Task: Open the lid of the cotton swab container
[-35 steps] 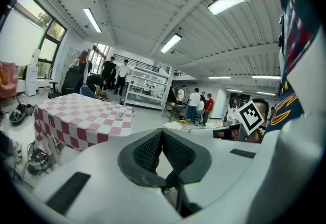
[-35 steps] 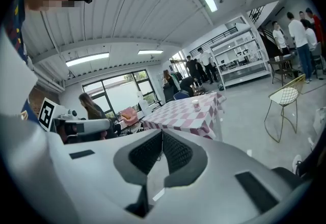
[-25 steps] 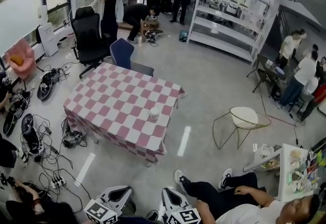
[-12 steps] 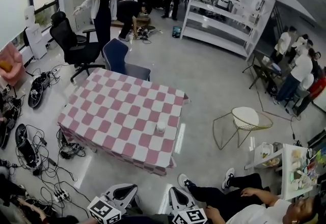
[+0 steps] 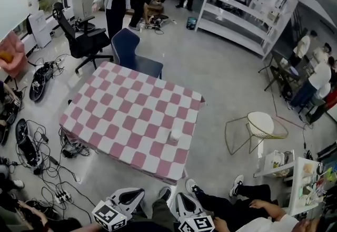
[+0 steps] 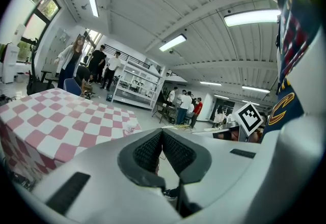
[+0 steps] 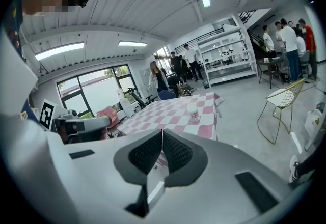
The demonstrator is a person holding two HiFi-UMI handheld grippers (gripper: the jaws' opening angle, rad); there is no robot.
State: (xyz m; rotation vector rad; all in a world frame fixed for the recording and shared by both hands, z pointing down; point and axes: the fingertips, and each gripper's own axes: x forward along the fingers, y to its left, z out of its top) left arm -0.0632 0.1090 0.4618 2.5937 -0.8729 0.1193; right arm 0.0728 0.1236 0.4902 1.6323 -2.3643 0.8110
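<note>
Pink and white checks cover the surface (image 5: 131,115), and on it stands the only thing it carries: the cotton swab container (image 5: 175,135), a small pale tub, upright, near the edge that faces the tools and towards their right-hand corner. Its top looks closed, and what is inside cannot be made out from here.

The left tool (image 5: 136,194) and the right tool (image 5: 180,196) sit side by side at the bottom of the head view, short of the surface's near edge and over bare floor. The container is ahead of both and well apart from them, closer to the right tool's line than the left's. In the right gripper view the tub (image 7: 193,113) shows just above and a little right of the tool's tips (image 7: 162,141), out on the checked cloth (image 7: 173,113). In the left gripper view it (image 6: 131,126) stands left of the tips (image 6: 162,139), at the corner of the cloth (image 6: 61,116).

Both tools have their dark ribbed pads pressed together with nothing between them.

Beyond the surface, on its far side, a blue chair (image 5: 129,49) is pushed up close. To the right of the tools stands a wire chair (image 5: 260,123) with a pale seat, and cables (image 5: 47,157) sprawl over the floor to their left.
</note>
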